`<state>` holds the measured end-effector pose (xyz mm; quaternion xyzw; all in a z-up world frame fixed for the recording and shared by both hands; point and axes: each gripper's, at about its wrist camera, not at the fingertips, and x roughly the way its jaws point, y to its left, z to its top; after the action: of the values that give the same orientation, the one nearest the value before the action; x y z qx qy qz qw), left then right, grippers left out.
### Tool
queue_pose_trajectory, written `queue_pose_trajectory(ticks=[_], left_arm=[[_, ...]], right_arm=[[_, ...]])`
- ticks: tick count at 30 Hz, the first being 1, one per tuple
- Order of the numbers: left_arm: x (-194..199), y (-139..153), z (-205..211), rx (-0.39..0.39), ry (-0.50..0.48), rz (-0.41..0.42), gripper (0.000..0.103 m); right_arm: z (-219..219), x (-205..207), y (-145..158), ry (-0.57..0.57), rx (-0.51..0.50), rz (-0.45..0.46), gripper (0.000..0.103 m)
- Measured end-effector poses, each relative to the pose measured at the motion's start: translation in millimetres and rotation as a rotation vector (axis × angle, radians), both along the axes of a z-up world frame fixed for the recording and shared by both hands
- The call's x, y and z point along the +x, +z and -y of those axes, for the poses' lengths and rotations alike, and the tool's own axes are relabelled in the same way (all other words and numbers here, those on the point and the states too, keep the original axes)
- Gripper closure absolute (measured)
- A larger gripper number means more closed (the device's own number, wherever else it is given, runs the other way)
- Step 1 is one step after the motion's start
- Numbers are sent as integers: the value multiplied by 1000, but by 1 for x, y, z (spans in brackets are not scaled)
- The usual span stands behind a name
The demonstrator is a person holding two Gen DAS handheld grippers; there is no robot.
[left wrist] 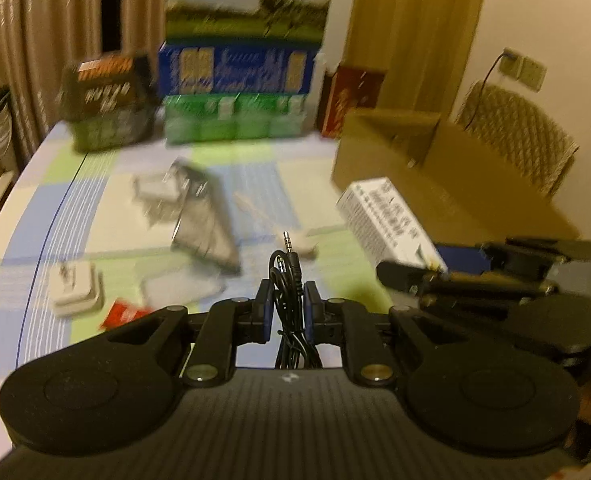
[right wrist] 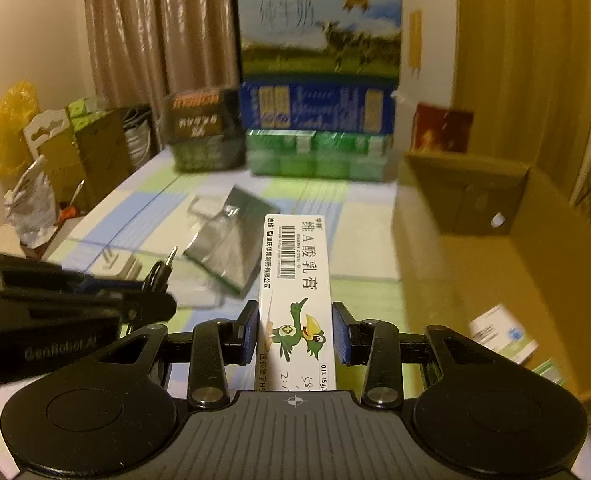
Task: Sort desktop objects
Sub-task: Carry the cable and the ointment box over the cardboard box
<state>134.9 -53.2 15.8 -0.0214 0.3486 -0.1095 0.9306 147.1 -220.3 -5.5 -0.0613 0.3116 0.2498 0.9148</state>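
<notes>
One small carton [right wrist: 503,338] is seen inside the open cardboard box [right wrist: 475,216] at three o'clock. One ointment box [right wrist: 295,280] is clamped by the right gripper [right wrist: 295,332]; one coiled audio cable [left wrist: 287,280] is pinched in the left gripper [left wrist: 288,308].

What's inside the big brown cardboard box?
In the cardboard box, one small white packet lies on the bottom, a green-edged one beside it. The right tool hides the near corner.
</notes>
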Motion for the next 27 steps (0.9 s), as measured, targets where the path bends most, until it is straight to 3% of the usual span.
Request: queue_pose_trajectory(ticks=[3, 7, 14, 20, 27], left_arm=[[2, 25, 16, -23, -36, 52, 92], [8, 50, 42, -45, -80, 91, 92], [21, 67, 97, -72, -159, 97, 92], [37, 67, 154, -72, -236, 79, 92], [66, 41, 190, -71, -270, 32, 92]], right_arm=[[14, 6, 20, -24, 30, -10, 68], [35, 11, 50, -60, -2, 55, 68], [105, 29, 85, -151, -37, 110, 68], [163, 48, 84, -220, -31, 78, 68], [203, 66, 63, -267, -16, 18, 68]])
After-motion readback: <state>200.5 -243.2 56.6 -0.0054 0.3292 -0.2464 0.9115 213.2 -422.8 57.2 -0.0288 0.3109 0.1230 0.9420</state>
